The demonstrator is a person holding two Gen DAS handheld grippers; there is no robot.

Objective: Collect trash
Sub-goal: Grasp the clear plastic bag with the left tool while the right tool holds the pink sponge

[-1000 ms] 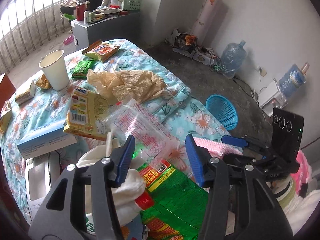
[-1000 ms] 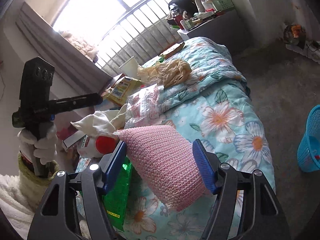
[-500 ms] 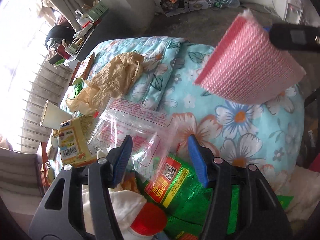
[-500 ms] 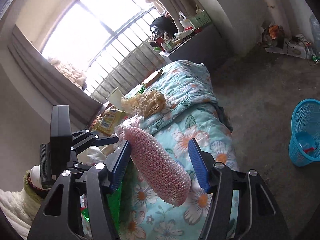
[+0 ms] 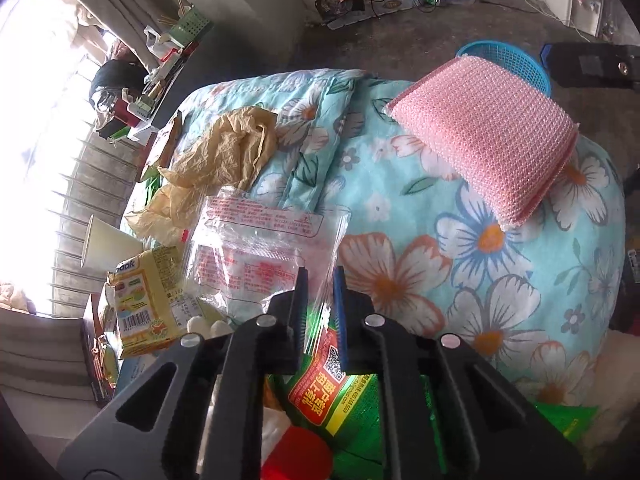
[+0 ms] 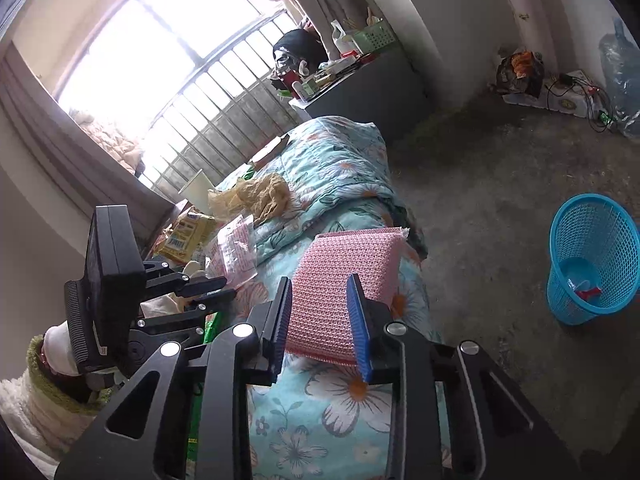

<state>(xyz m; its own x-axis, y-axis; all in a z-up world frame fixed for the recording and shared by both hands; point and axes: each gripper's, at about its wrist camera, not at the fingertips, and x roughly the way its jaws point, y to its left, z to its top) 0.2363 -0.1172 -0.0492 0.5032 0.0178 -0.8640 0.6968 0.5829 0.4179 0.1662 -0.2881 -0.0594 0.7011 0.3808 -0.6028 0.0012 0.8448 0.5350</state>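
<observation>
My left gripper (image 5: 320, 288) is shut on the near edge of a clear plastic bag with red print (image 5: 260, 248), which lies on the floral quilt (image 5: 400, 248). My right gripper (image 6: 320, 312) is shut on a pink mesh sponge (image 6: 344, 276) and holds it above the quilt (image 6: 332, 400); the sponge also shows in the left wrist view (image 5: 488, 136). The left gripper and bag show in the right wrist view (image 6: 236, 256). A blue mesh trash basket (image 6: 592, 264) stands on the floor to the right.
On the quilt lie a crumpled tan bag (image 5: 216, 164), a yellow snack box (image 5: 148, 296), a green wrapper (image 5: 340, 400), a paper cup (image 5: 108, 244) and a red-capped bottle (image 5: 296, 460). A cluttered grey cabinet (image 6: 360, 88) stands by the window.
My left gripper has closed on the clear bag. My right gripper has closed on the pink sponge and swung it towards the basket side.
</observation>
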